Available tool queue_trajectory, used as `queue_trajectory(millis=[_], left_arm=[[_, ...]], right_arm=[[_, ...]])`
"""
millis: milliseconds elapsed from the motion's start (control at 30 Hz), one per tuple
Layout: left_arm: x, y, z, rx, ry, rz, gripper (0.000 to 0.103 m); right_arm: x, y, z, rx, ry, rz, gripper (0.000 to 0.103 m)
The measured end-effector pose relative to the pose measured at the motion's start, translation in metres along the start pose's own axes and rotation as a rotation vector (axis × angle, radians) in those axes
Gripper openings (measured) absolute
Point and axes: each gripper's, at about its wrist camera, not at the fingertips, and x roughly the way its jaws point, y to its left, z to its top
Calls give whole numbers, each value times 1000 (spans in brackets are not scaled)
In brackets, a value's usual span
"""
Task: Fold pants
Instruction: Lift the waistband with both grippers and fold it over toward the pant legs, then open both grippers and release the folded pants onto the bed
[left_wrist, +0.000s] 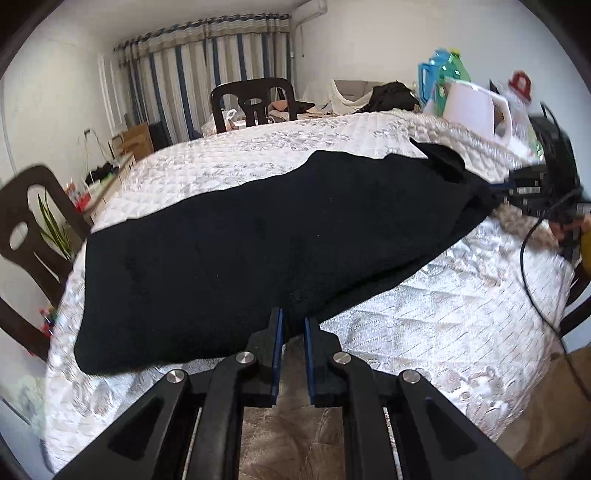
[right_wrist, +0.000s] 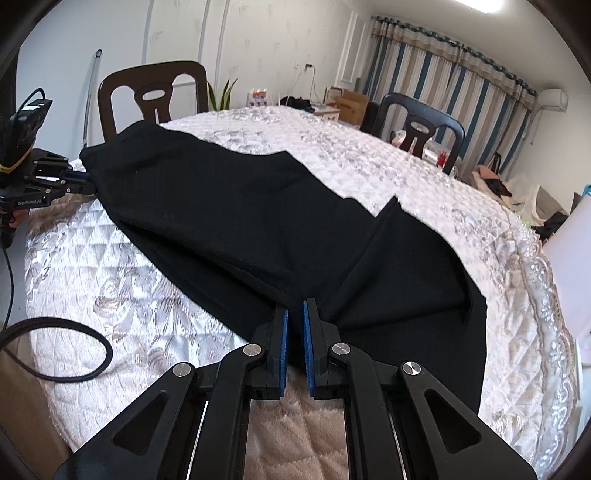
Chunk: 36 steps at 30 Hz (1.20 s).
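Both my left claw (left_wrist: 293, 319) and right claw (right_wrist: 295, 310) are clamped on the pants (left_wrist: 240, 236) edge, mid-fold; next I lay it flat ahead on the counter (left_wrist: 461, 325).

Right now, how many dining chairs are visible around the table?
2. One brown chair stands at the table's far end near the left gripper; one black chair stands along the side toward the curtains. Others may be hidden.

Legible text: one brand mark only.
"GenRobot.AI", white lettering, on body of left gripper (right_wrist: 79, 182), right wrist view; nothing else readable.
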Motion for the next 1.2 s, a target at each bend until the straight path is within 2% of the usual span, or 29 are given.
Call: queue_trajectory(millis=[133, 300, 433, 533, 567, 600, 667, 800, 900, 967, 1067, 1133, 1167, 1200], left_arm=[[-5, 10, 3, -79, -2, -55, 16], [-21, 13, -1, -112, -21, -106, 19], [-38, 17, 4, -149, -79, -132, 36], [-43, 25, 15, -196, -128, -175, 47], [-42, 26, 19, -211, -143, -189, 52], [-41, 28, 23, -223, -152, -196, 54], [-35, 29, 30, -237, -162, -197, 56], [-21, 25, 41, -267, -168, -248, 56], [-9, 19, 45, -259, -152, -247, 56], [-3, 13, 48, -244, -138, -239, 56], [7, 5, 53, -231, -114, -266, 56], [13, 0, 55, -232, -102, -281, 56], [16, -2, 56, -237, -97, -291, 56], [18, -4, 58, -240, -91, -300, 56]], right_arm=[[-3, 0, -4, 23, 21, 5, 11], [-14, -8, -10, 71, 34, 46, 11], [-23, -22, -5, 148, -1, 90, 16], [-26, -37, 9, 234, -61, 97, 36], [-24, -39, 14, 249, -70, 77, 51], [-21, -42, 20, 263, -75, 53, 58], [-9, -47, 33, 295, -70, 12, 58], [26, -49, 51, 328, -18, 17, 58], [51, -44, 59, 299, 45, -73, 58], [59, -44, 61, 299, 77, -140, 58], [61, -53, 56, 350, 101, -140, 58], [60, -58, 54, 369, 118, -184, 57], [59, -60, 51, 386, 126, -209, 48], [57, -63, 49, 402, 125, -199, 32]])
